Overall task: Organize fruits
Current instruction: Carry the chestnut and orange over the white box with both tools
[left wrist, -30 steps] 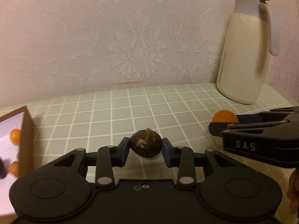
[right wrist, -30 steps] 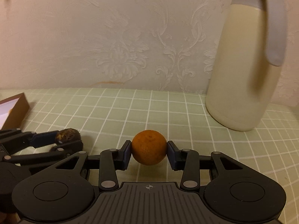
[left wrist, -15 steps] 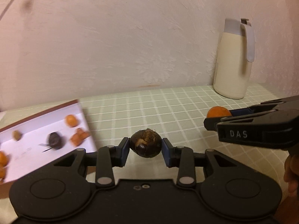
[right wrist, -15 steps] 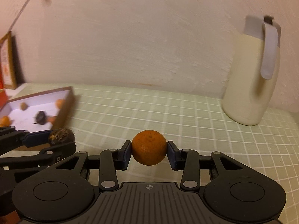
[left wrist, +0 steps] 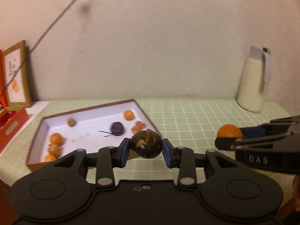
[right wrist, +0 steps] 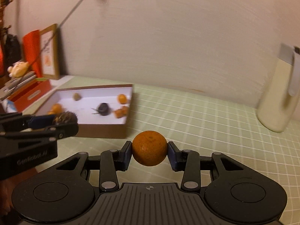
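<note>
While the left gripper [left wrist: 146,148] jaws clamp a dark fruit [left wrist: 146,143], the right gripper [right wrist: 149,154] jaws clamp an orange [right wrist: 149,147].

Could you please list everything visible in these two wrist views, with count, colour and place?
Shallow cardboard box: one, brown outside, white inside, left on the table.
Small round fruits in the box: several orange ones, a brownish one, a dark one; blurred, so the count is uncertain.
Checked tablecloth: one, pale green.
Thermos jug: one, cream with grey lid, far right by the wall.
Framed picture: one, wooden frame, leaning at far left.
Red box: one, left of the cardboard box.
Dark brown round fruit: one, held in the left gripper.
Orange mandarin: one, held in the right gripper.
</note>
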Tool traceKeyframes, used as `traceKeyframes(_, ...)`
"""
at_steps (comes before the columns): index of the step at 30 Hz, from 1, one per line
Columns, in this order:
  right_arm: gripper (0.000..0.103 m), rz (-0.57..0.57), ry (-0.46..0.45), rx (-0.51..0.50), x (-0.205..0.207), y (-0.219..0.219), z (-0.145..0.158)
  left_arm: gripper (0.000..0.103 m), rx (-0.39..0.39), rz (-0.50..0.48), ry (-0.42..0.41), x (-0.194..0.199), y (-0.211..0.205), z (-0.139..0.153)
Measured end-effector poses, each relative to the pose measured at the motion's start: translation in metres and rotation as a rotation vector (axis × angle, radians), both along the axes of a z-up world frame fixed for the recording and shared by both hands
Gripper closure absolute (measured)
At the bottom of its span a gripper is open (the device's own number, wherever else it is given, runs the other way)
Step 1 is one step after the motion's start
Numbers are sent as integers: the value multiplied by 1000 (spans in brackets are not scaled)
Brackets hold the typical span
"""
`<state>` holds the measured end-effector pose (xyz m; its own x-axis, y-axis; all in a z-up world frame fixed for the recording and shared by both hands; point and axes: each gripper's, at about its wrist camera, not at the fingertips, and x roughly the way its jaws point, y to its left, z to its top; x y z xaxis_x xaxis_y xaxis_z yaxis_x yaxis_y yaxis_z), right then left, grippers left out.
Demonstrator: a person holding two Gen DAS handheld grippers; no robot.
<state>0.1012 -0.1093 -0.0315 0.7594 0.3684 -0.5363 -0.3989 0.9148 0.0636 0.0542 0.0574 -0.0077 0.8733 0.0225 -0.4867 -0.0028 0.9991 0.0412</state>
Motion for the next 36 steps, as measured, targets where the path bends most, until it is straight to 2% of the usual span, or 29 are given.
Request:
traceKeyframes(17, 62, 150, -111, 19, -19, 79, 46, 75, -21, 168, -66, -29, 81, 34)
traceKeyframes(28, 62, 180, -176, 46, 1, 108, 68, 75, -16, 230, -129, -17, 107, 54)
traceKeyframes(36, 62, 180, -190, 57, 24, 119, 71, 75, -19, 274, -146, 3, 124, 57)
